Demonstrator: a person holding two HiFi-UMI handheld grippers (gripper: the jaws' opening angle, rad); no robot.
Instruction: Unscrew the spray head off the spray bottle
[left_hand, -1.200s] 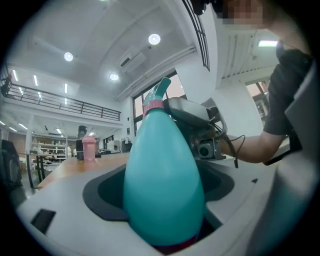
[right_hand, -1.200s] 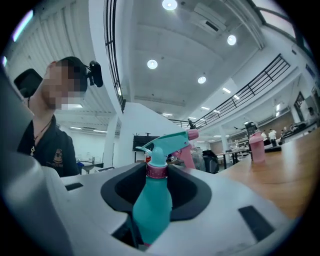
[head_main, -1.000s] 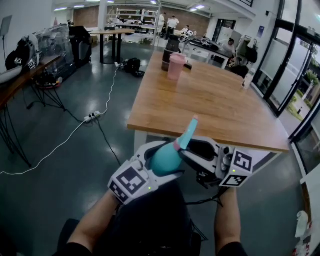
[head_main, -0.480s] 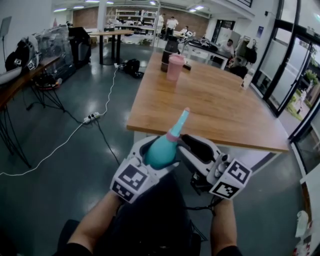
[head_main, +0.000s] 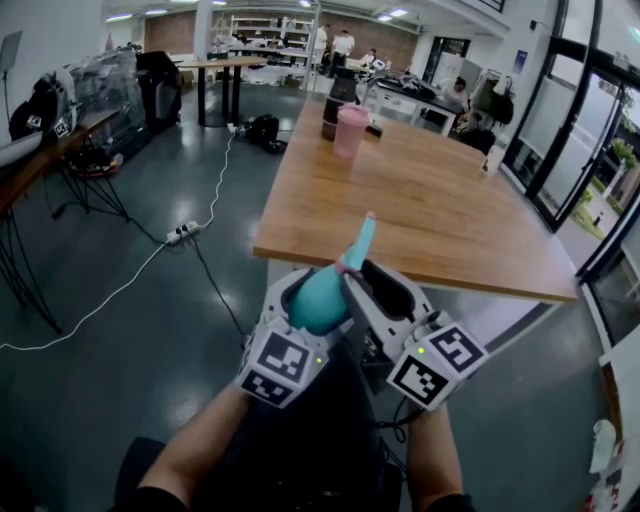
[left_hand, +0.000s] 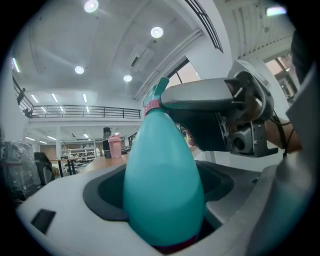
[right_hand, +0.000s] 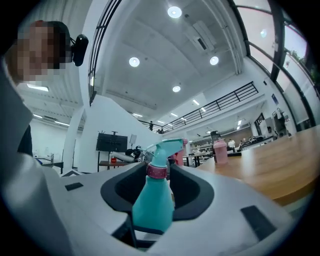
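The step in hand appears to be setting up the twist: the left gripper (head_main: 312, 293) is clamped across the belly of the smooth teal plastic teardrop-shaped spray bottle (left_hand: 162, 185), holding it in the air in front of the person, short of the near edge of the long wooden table (head_main: 440, 220). The right gripper (head_main: 370, 280) has its jaws standing apart at the bottle's neck, and no pad can be seen pressing there. The teal trigger spray head (right_hand: 167, 146) sits fully on, above a ridged pink screw collar (right_hand: 157, 171). The next move probably calls for the right jaws to close on that collar or the head and turn it while the left keeps the body from spinning. The glossy, tapering body may slip under torque; the ribbed collar looks the better purchase, and the narrow, angular head offers flat sides.
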